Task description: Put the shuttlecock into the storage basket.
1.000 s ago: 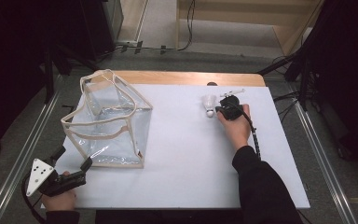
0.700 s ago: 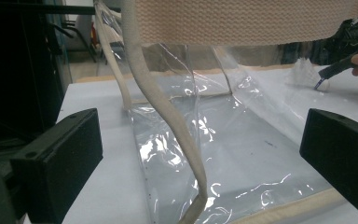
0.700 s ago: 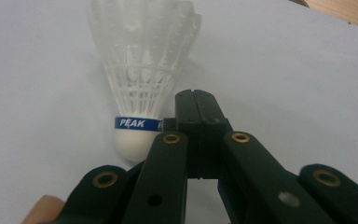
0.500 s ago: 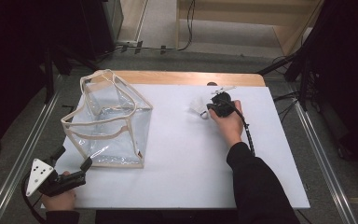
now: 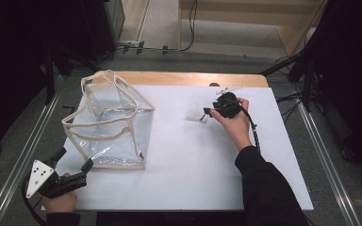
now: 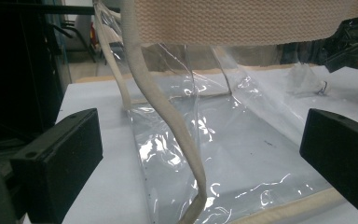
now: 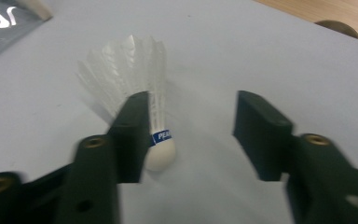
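Observation:
A white feather shuttlecock (image 5: 195, 114) (image 7: 130, 74) lies on its side on the white table cover (image 5: 193, 165), its cork toward my right gripper (image 5: 207, 113) (image 7: 191, 100). That gripper's jaws have just been opening. They stand open around the cork, which lies close beside the left jaw without being pressed. A clear plastic bag (image 5: 108, 122) (image 6: 223, 154) with beige webbing trim and handles stands open-topped on the left of the table. My left gripper (image 5: 75, 159) (image 6: 200, 119) is open at the near left corner, pointing at the bag's near wall.
A strip of bare wooden tabletop (image 5: 188, 78) runs along the far edge, with a small dark round thing (image 5: 212, 85) (image 7: 338, 28) on it. Metal rails (image 5: 23, 150) flank the table. Dark equipment stands at the back left.
The right gripper has shifted slightly left and toward me and its jaws have opened. The shuttlecock now lies farther left on the cover. The left hand and the bag have stayed put.

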